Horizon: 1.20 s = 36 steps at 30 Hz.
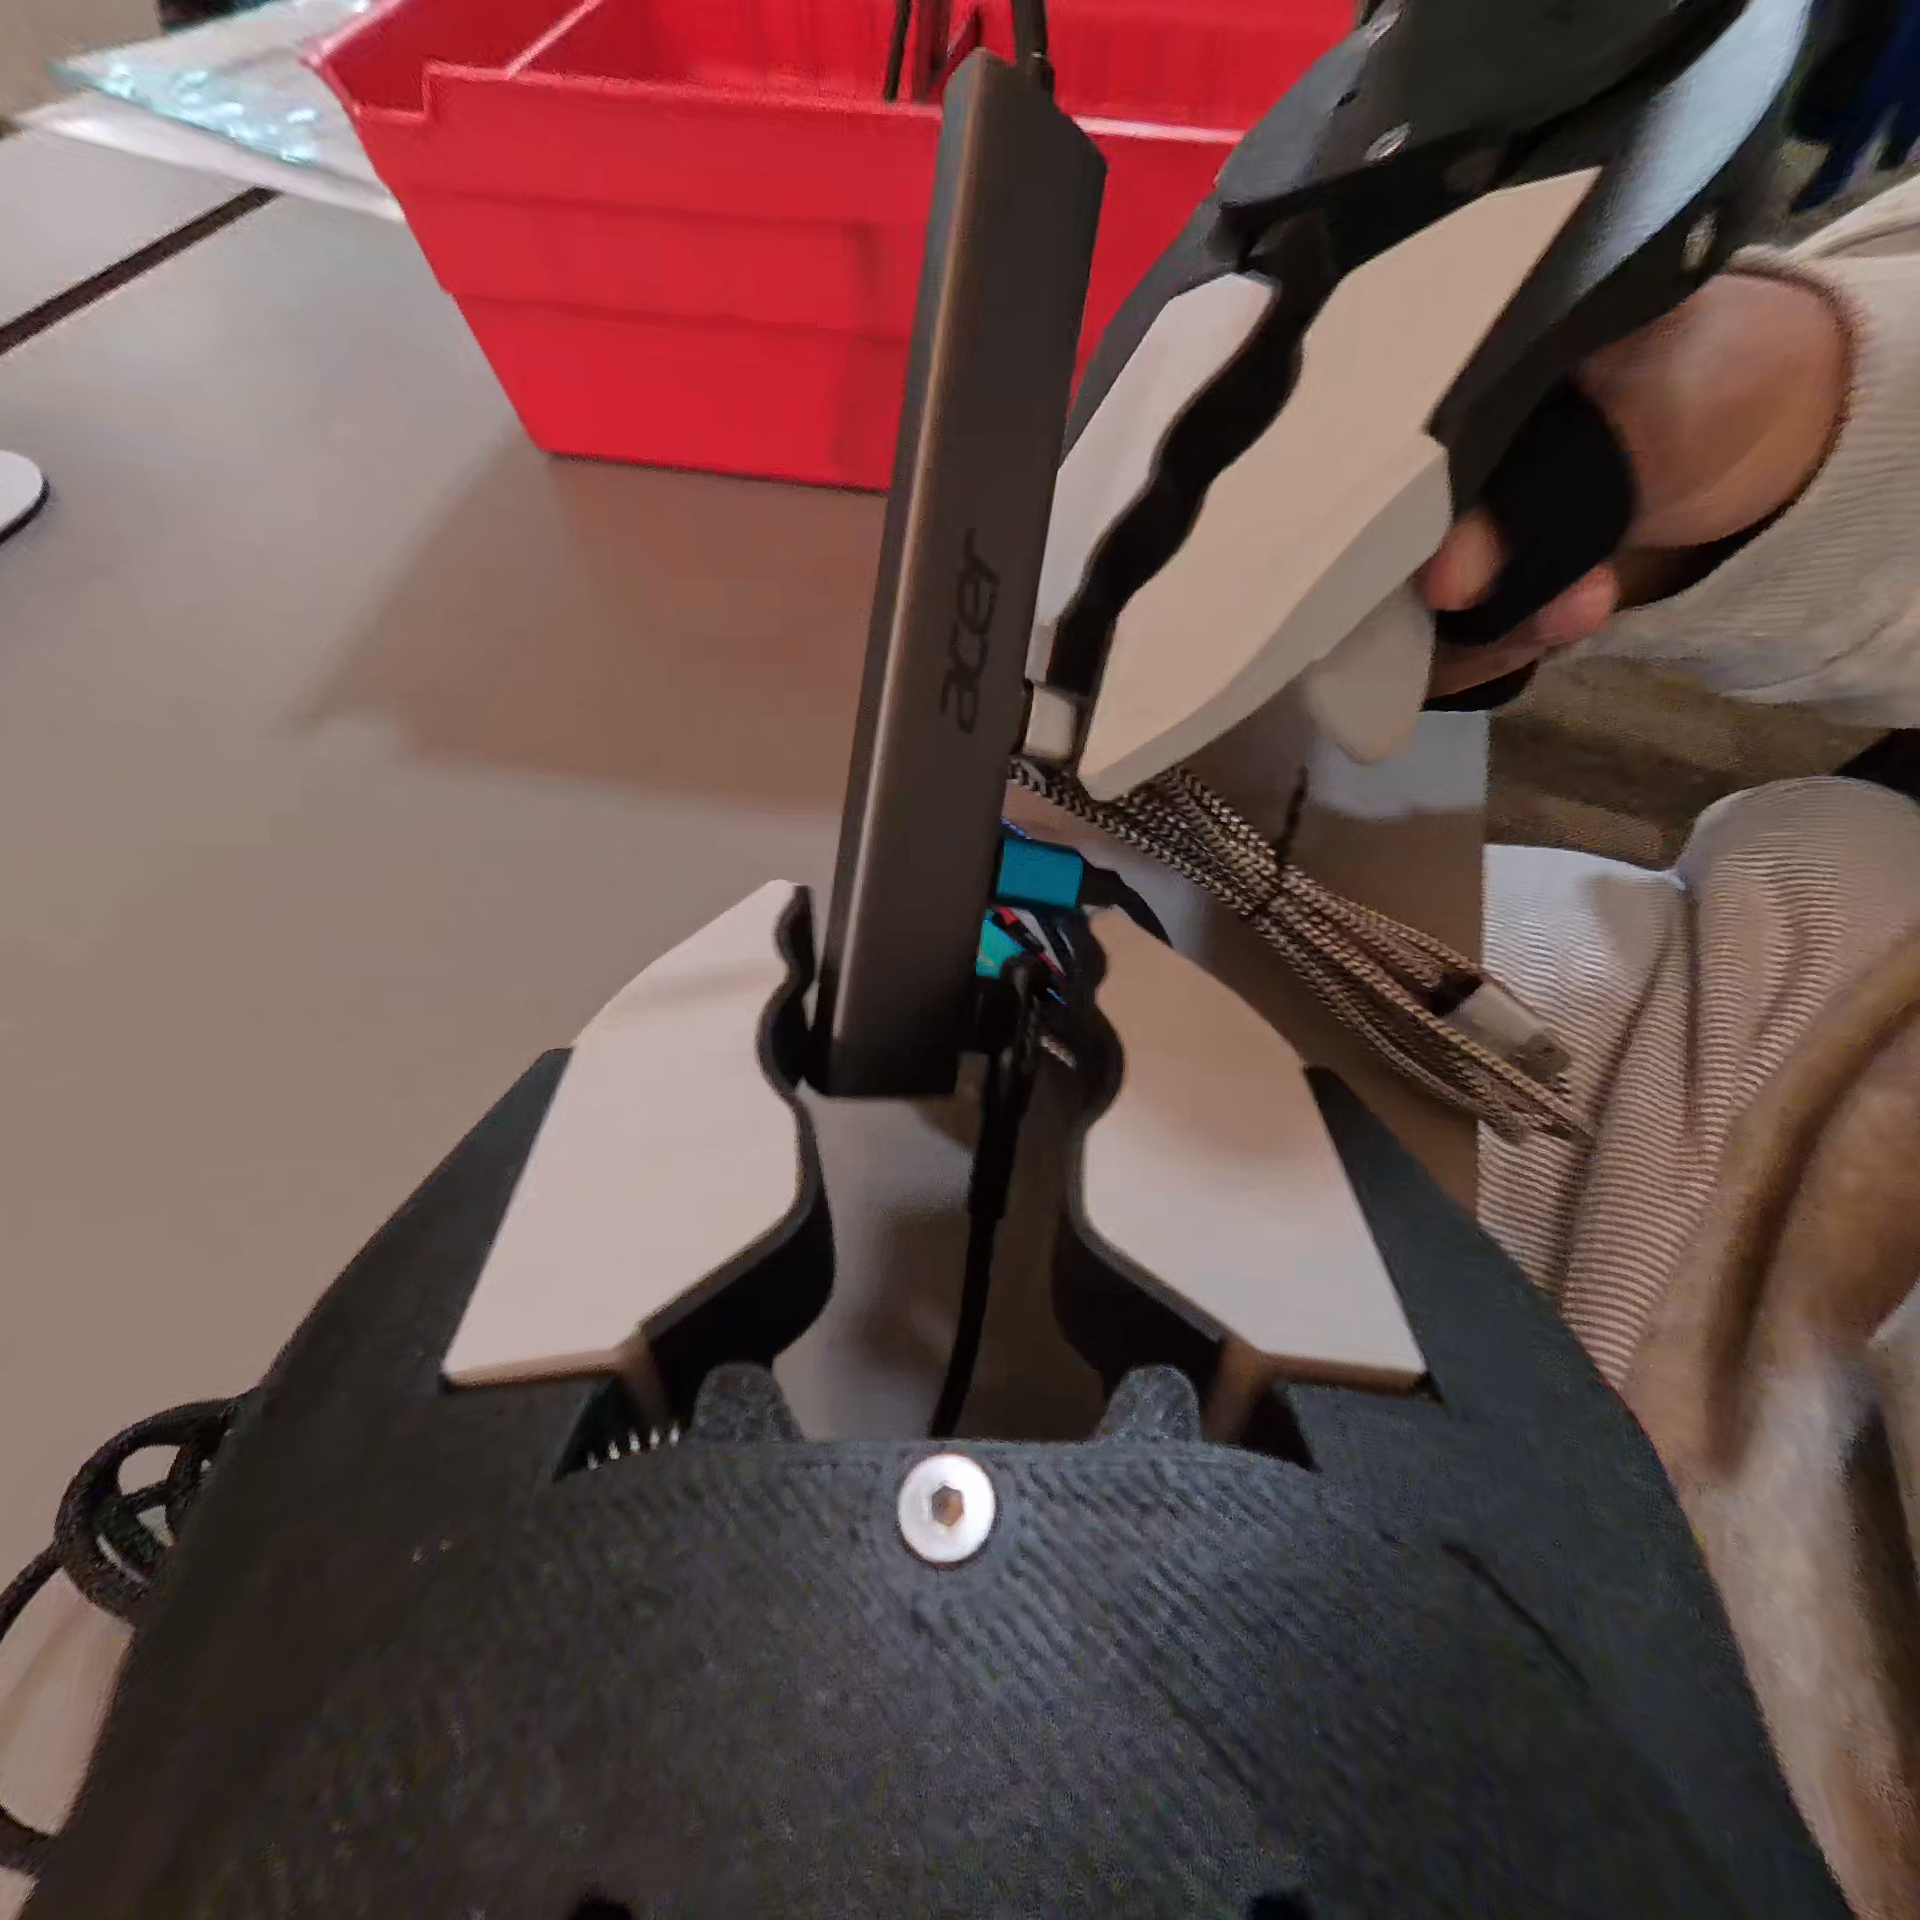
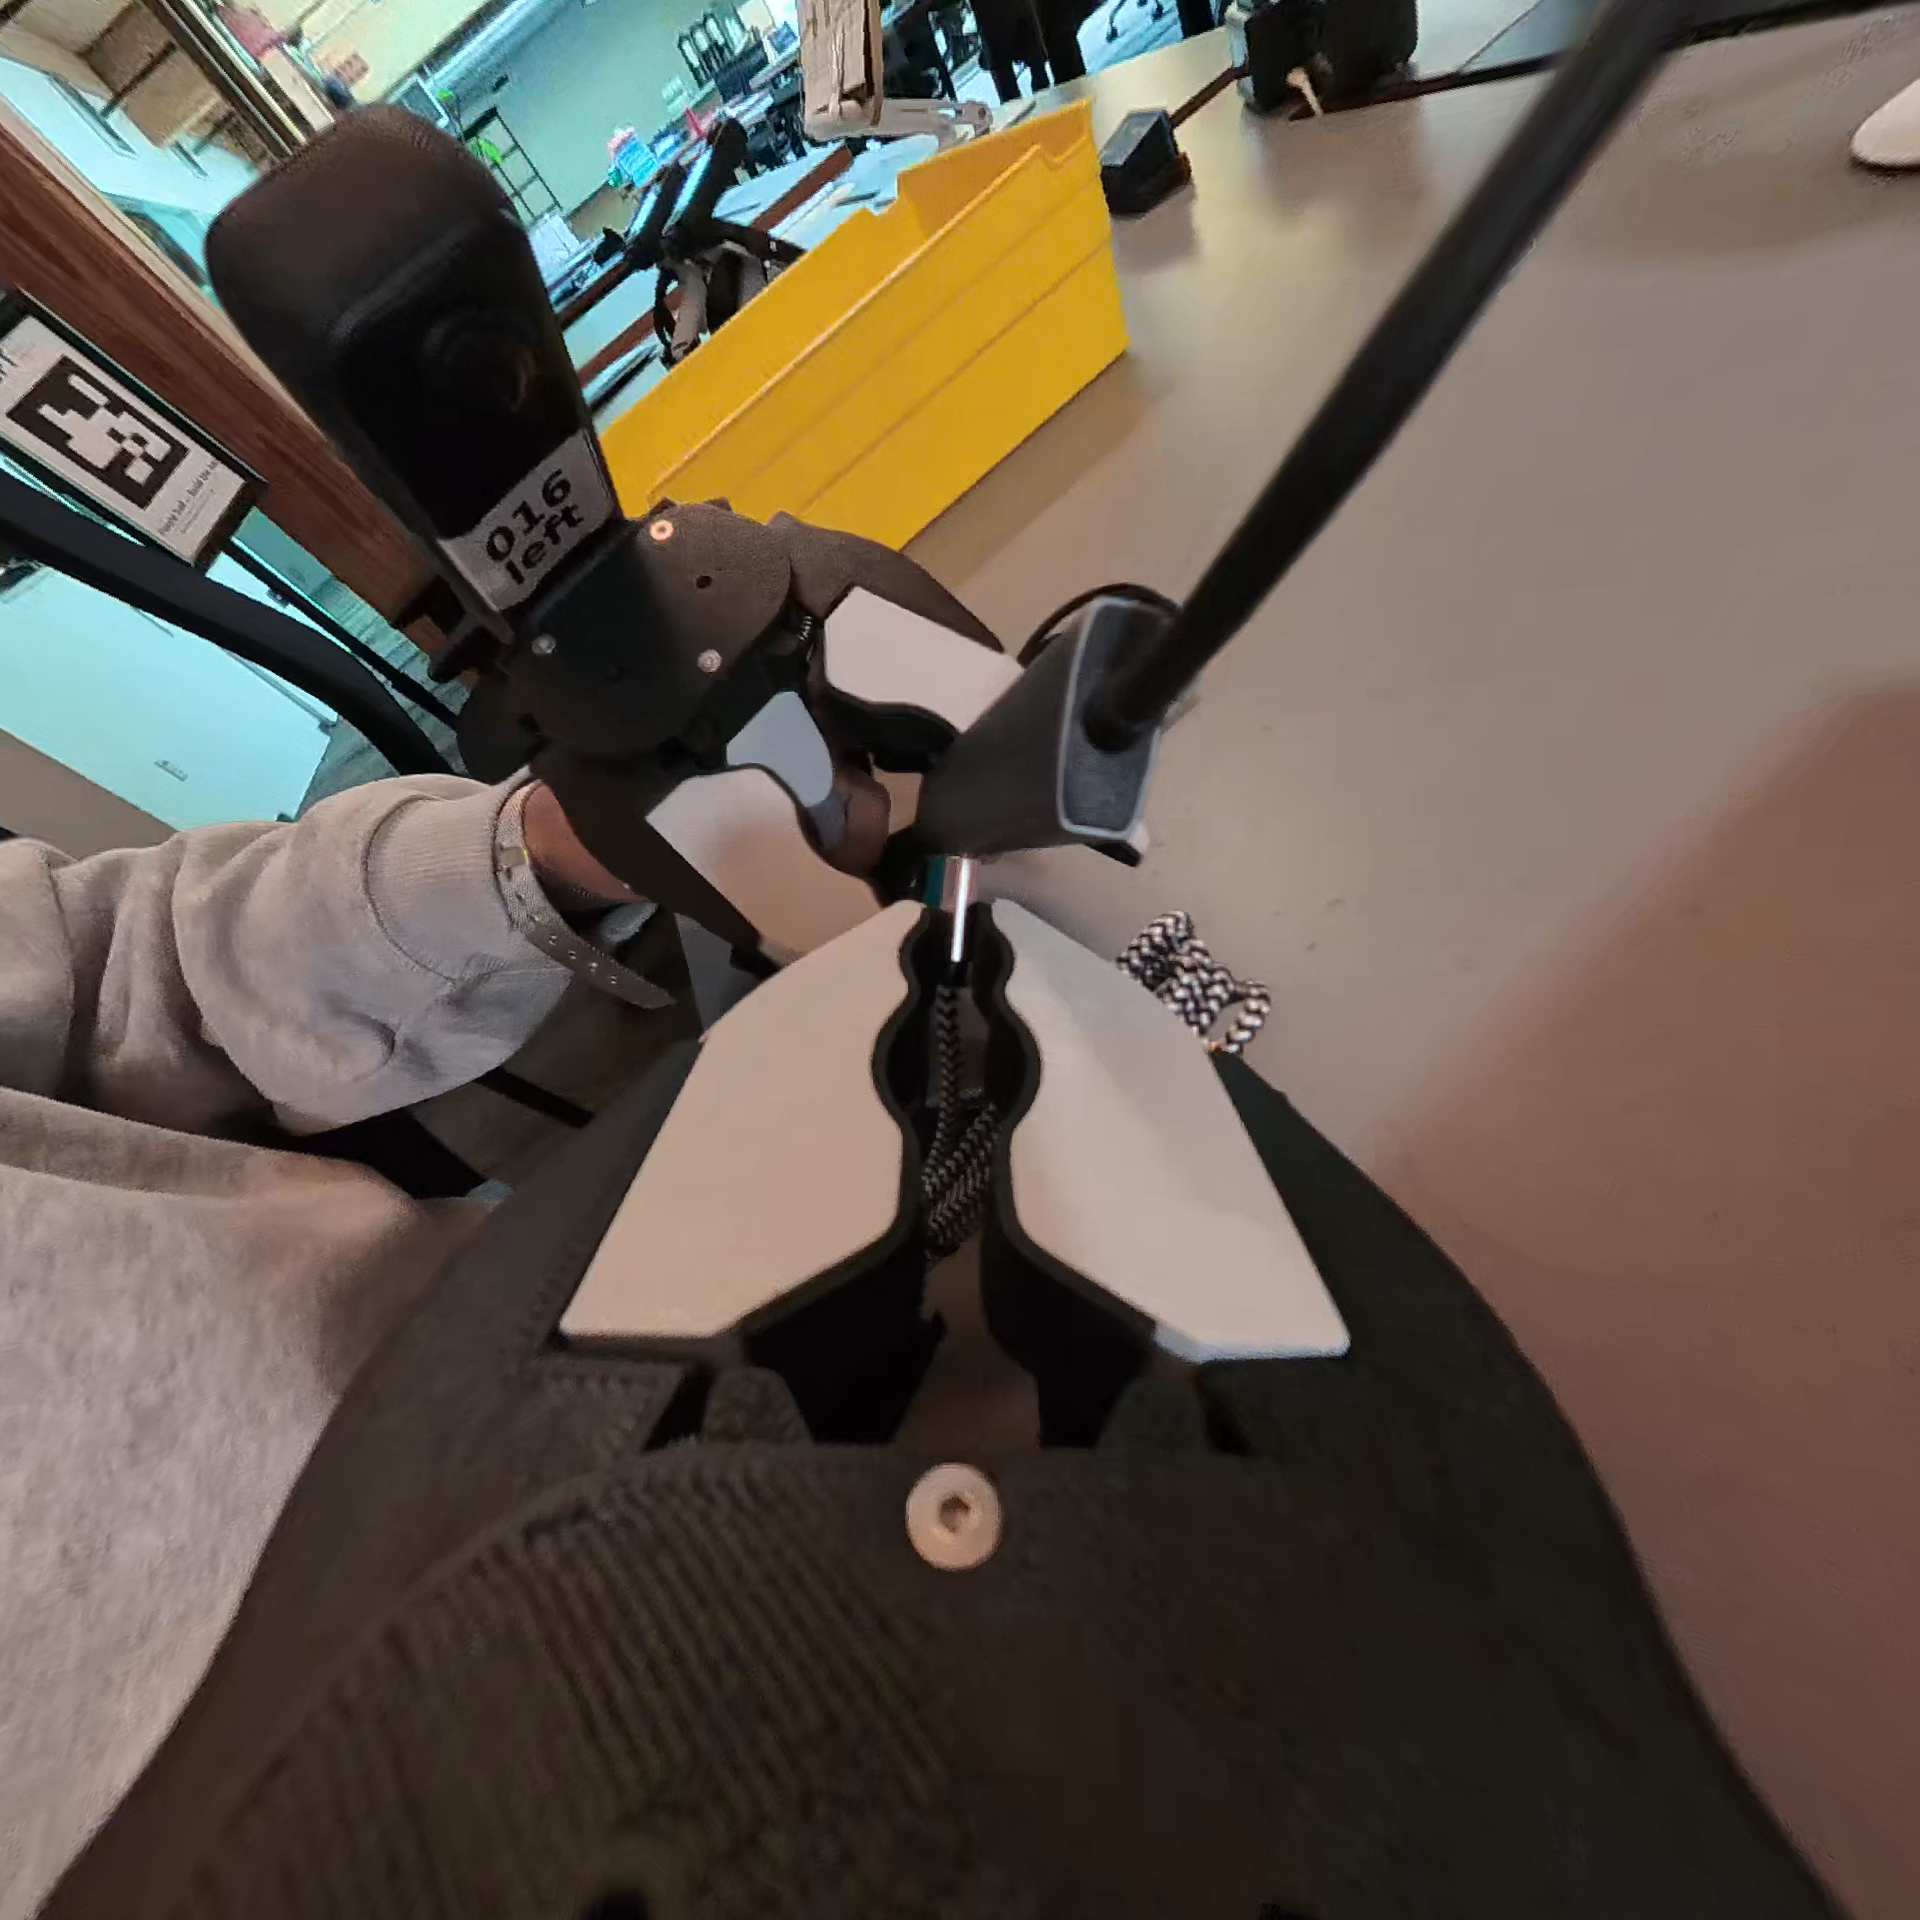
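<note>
My left gripper (image 1: 940, 997) clamps the slim dark-grey metal hub (image 1: 961, 623), long axis toward 12 o'clock. At 1 o'clock, my right gripper (image 2: 961, 920), nearly shut, pinches the braided cable's silver plug (image 2: 961, 904) against the hub's side.

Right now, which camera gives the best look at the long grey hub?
The left wrist view: the grey hub stands lengthwise, its long face plain, clamped in the left gripper. The right wrist view shows only its end and black cable.

On the beige table (image 2: 1558, 520) a yellow bin (image 2: 894, 343) stands; a red bin (image 1: 665, 270) stands farther back on it.
</note>
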Available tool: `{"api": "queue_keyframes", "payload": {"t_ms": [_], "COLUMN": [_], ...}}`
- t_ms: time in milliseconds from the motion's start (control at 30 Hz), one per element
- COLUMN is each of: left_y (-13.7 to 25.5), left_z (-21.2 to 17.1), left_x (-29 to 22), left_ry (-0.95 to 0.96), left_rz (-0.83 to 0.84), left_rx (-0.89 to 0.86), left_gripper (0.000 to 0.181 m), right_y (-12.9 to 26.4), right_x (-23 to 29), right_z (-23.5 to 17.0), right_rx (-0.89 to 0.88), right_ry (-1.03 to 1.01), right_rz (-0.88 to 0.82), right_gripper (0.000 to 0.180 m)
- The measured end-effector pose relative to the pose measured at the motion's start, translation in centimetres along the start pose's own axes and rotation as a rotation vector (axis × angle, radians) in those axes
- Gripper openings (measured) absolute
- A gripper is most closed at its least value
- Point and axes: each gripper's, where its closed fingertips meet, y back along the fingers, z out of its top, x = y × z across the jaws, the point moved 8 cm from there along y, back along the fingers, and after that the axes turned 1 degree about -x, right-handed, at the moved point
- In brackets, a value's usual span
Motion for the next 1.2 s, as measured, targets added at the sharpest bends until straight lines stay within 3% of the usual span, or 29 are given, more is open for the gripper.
{"api": "queue_keyframes", "payload": {"t_ms": [33, 133, 267, 433, 667, 833, 1033, 1200], "left_y": [0.4, 1.3, 1.7, 1.4, 2.5, 2.7, 1.9, 1.8], "left_z": [0.0, 0.6, 2.1, 3.5, 2.6, 2.4, 2.5, 2.7], "left_x": [0.1, 0.2, -0.4, -1.3, 0.4, 0.4, -1.2, -1.7], "left_ry": [0.001, 0.007, 0.02, 0.004, 0.16, -0.041, -0.264, -0.332], "left_rz": [-0.006, -0.05, -0.076, 0.012, -0.108, 0.027, 0.148, 0.264], "left_rx": [-0.013, -0.068, -0.132, -0.116, -0.153, -0.046, 0.017, 0.028], "left_gripper": [0.055, 0.076, 0.08, 0.082, 0.039, 0.04, 0.025, 0.024], "right_y": [0.1, 0.1, -0.2, -0.1, 0.0, -0.4, -0.5, -0.4], "right_x": [0.0, 0.2, 0.6, 1.0, 0.8, 1.6, 1.7, 1.6], "right_z": [0.1, 0.1, 0.2, 0.3, 0.2, 0.1, -0.1, 0.1], "right_rx": [-0.007, 0.008, 0.01, 0.016, -0.012, 0.014, 0.023, 0.011], "right_ry": [0.005, 0.072, 0.123, 0.229, 0.145, 0.228, 0.214, 0.18], "right_rz": [-0.009, -0.057, -0.093, -0.17, -0.077, -0.091, -0.108, -0.11], "right_gripper": [0.007, 0.007, 0.007, 0.007, 0.007, 0.006, 0.006, 0.007]}}
